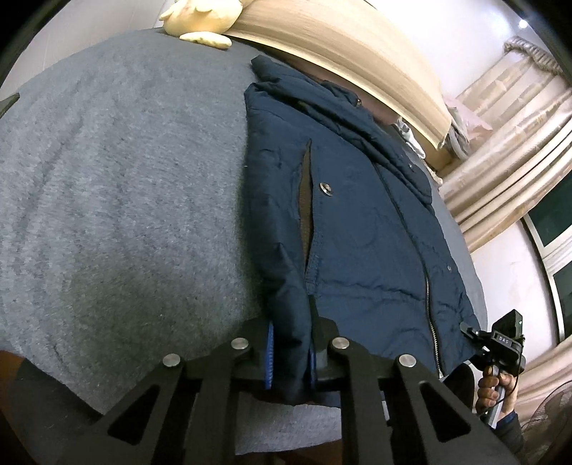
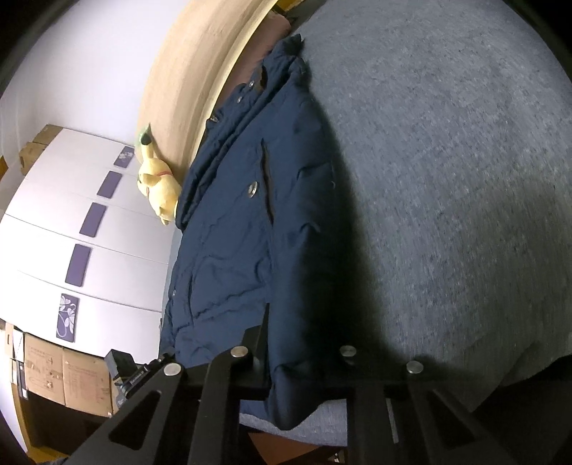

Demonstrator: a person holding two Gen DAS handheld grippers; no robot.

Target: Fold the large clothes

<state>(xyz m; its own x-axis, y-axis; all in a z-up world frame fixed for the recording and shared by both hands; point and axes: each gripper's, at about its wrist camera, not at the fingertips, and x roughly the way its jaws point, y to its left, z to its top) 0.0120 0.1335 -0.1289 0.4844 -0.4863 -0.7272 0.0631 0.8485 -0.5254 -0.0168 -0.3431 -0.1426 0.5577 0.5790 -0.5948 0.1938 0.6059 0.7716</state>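
left claw (image 1: 289, 357) clamped on navy padded jacket (image 1: 357, 221) hem | right claw (image 2: 293, 361) pinched hem too | felt bulky, soft, slippery; corners held best

The right hand-held gripper (image 2: 304, 361) pinches the navy jacket's (image 2: 232, 232) hem (lying on grey bedding (image 2: 447, 179)).

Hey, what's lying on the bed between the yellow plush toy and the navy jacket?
Nothing: in the left wrist view, only bare grey blanket stretches between the plush toy and the jacket.
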